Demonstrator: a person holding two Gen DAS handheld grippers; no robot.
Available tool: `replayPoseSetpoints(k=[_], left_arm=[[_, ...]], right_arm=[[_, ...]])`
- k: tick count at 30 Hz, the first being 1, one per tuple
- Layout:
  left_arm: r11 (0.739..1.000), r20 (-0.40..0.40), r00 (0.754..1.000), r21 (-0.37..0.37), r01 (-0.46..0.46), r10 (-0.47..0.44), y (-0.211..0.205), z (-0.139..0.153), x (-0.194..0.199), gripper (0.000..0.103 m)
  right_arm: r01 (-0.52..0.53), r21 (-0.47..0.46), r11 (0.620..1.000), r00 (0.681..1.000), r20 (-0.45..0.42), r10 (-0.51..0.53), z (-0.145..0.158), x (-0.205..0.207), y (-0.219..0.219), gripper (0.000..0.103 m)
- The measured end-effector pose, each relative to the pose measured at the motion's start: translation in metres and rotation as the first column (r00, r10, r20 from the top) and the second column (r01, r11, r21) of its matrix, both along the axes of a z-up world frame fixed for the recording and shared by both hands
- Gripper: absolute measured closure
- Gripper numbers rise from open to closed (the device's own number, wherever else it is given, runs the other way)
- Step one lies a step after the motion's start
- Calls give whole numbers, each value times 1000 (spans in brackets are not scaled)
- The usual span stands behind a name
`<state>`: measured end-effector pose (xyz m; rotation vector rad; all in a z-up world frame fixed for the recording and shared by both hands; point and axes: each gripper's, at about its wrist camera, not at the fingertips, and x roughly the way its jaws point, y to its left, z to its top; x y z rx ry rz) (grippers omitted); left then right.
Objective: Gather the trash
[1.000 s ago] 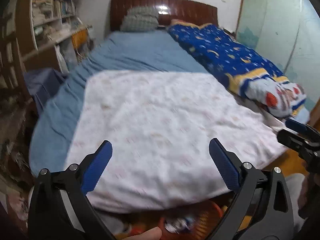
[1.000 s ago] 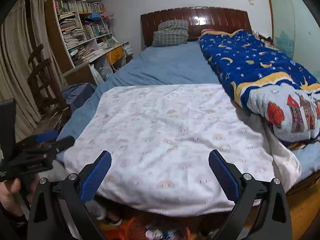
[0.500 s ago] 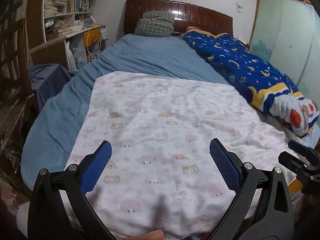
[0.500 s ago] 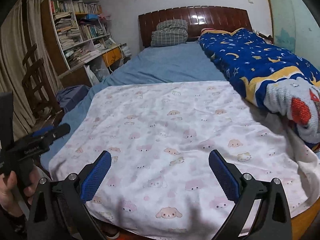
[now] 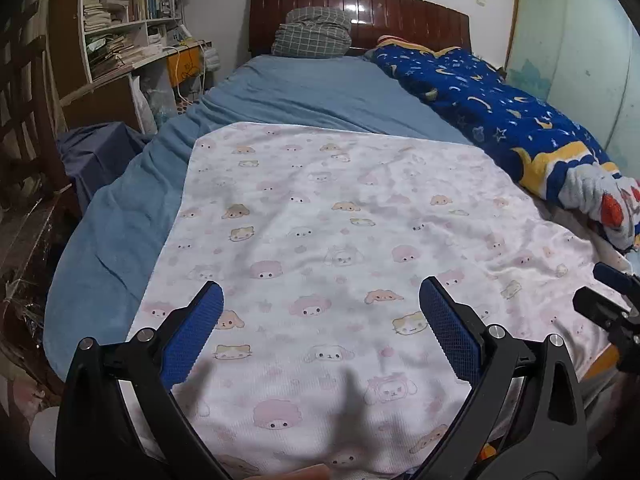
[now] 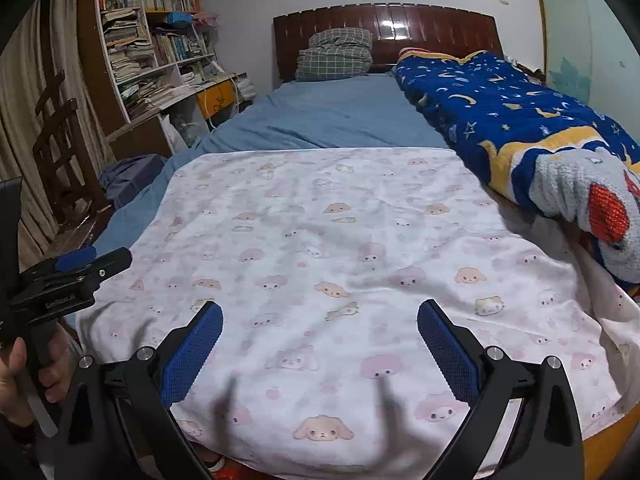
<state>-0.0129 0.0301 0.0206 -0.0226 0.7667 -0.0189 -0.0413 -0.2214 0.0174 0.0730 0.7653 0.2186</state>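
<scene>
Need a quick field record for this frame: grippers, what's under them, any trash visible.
left gripper: open, empty, over the foot of the bed
right gripper: open, empty, beside the left one
surface below: white cartoon-print blanket spread over a blue sheet
right side of bed: rolled blue star quilt
head of bed: plaid pillow against wooden headboard
left of bed: bookshelf
trash: none visible on the blanket
</scene>
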Motion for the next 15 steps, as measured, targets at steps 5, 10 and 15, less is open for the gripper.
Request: replayPoseSetpoints(k=[5,10,15], left_arm=[[1000,-1,1000,4,12,-12,-3,-1,0,5],[1000,-7,1000,-1,15,-15,-3,-2,0,5],[1000,-6,1000,-2,17,-17,-3,-2,1,5]], right_arm=[[15,-1,1000,1000,10,-15,1,-1,-8,7],[21,-1,1000,1000,9,-21,0,-1,-11,7],[31,2,1000,999,12,-31,0,-3,-15,7]])
